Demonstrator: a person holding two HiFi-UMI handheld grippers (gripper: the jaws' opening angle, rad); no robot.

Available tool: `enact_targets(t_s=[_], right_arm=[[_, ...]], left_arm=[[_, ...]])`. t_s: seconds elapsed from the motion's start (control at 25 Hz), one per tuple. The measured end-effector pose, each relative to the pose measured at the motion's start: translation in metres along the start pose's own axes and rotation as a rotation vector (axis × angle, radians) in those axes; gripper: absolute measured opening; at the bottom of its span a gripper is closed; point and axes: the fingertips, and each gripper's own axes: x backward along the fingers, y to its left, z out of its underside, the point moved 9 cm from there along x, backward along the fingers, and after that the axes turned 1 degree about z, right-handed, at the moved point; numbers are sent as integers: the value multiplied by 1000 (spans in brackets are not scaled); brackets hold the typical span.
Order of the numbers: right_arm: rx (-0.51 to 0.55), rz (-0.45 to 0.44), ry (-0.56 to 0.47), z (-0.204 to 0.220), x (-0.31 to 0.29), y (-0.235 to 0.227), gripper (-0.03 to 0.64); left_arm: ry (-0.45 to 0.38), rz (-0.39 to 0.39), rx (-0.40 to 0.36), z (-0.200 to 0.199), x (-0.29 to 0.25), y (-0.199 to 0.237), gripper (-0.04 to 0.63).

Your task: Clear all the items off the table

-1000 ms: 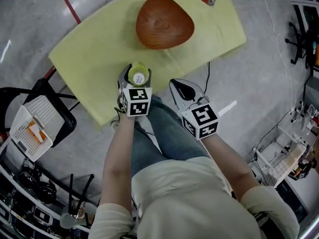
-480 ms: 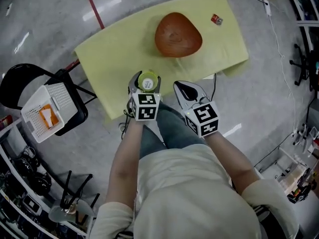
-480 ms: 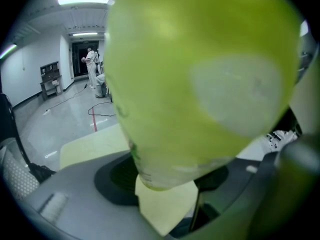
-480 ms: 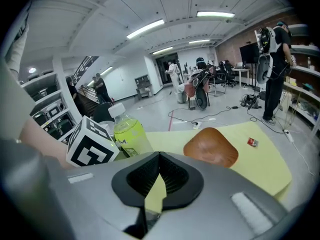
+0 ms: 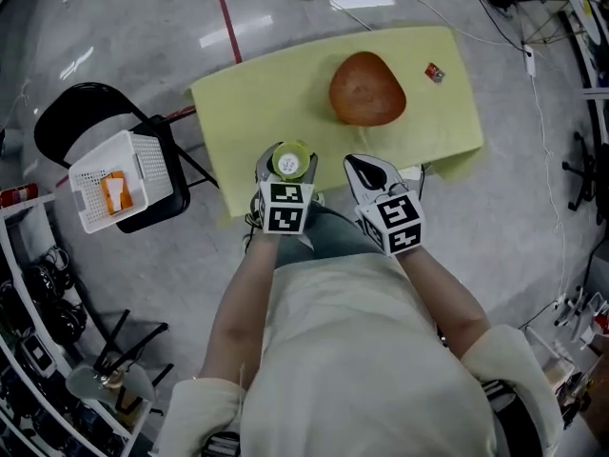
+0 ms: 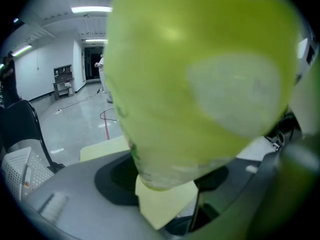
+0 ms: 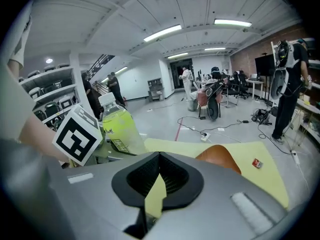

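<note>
A bottle of yellow-green drink with a white cap is held upright in my left gripper, whose jaws are shut on its body; it hangs over the near edge of the yellow-covered table. The same bottle fills the left gripper view. My right gripper is beside it to the right, shut and with nothing in it. From the right gripper I see the bottle at the left. A brown wooden bowl and a small red item lie on the table.
A white basket with an orange item in it rests on a black chair left of the table. Shelving with gear runs along the far left. Cables lie on the grey floor behind and right of the table.
Both grippers have risen, the bottle still held in the left one. The table looks smaller and farther below. The chair and basket have come further into view.
</note>
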Motion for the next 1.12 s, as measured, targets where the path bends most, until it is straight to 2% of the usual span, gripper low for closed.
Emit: enact_targets(t_s=[0.24,0.44,0.92,1.12], right_arm=[[38,-19,-35,-18,6,17,0],[83,-80,-59,-30,0,41,0],[208,-222,-68,-54,-27,88,0],[239,-264,-55,-63,-41,120,0]], left_arm=[[-32,-29,20,-6,41,5,287],[-75,-72,51,-8,74,19,287],[-147,-232,198,12,138,64,287],[-153,-270,255,31,163,87,287]])
